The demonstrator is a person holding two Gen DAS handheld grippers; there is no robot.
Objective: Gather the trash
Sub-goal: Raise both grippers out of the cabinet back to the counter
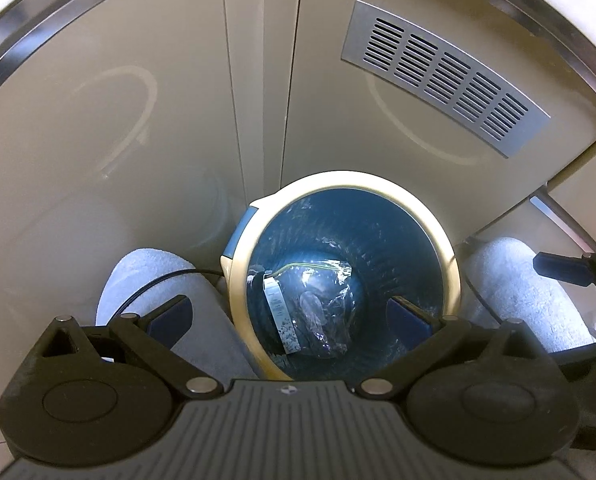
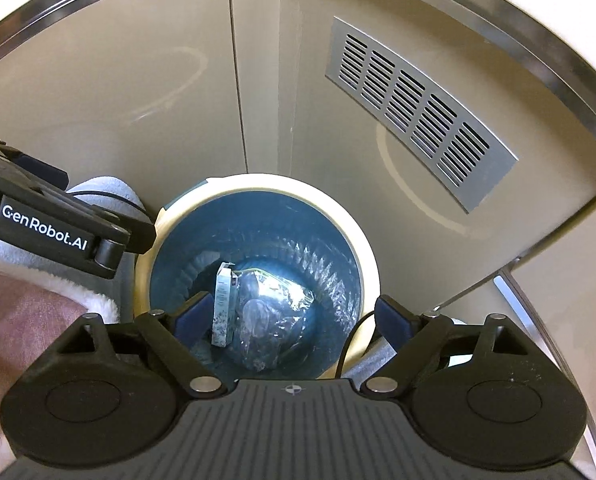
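Observation:
A round bin (image 1: 350, 180) with a cream rim and a blue inside stands on the floor against beige cabinet doors. At its bottom lie a crumpled clear zip bag (image 1: 326, 300) and a small pale box (image 1: 279, 312). My left gripper (image 1: 289, 316) hangs open above the bin with nothing between its fingers. In the right wrist view the bin (image 2: 265, 182), the bag (image 2: 273, 308) and the box (image 2: 222, 308) show again. My right gripper (image 2: 293, 316) is wide open over the bin's mouth and holds nothing.
Beige cabinet doors (image 1: 137, 140) with a metal vent grille (image 1: 446, 76) rise behind the bin. The person's grey fuzzy slippers (image 1: 145, 280) stand on both sides of it. A black cable (image 2: 348, 340) runs over the rim. A pink fleece garment (image 2: 25, 320) is at left.

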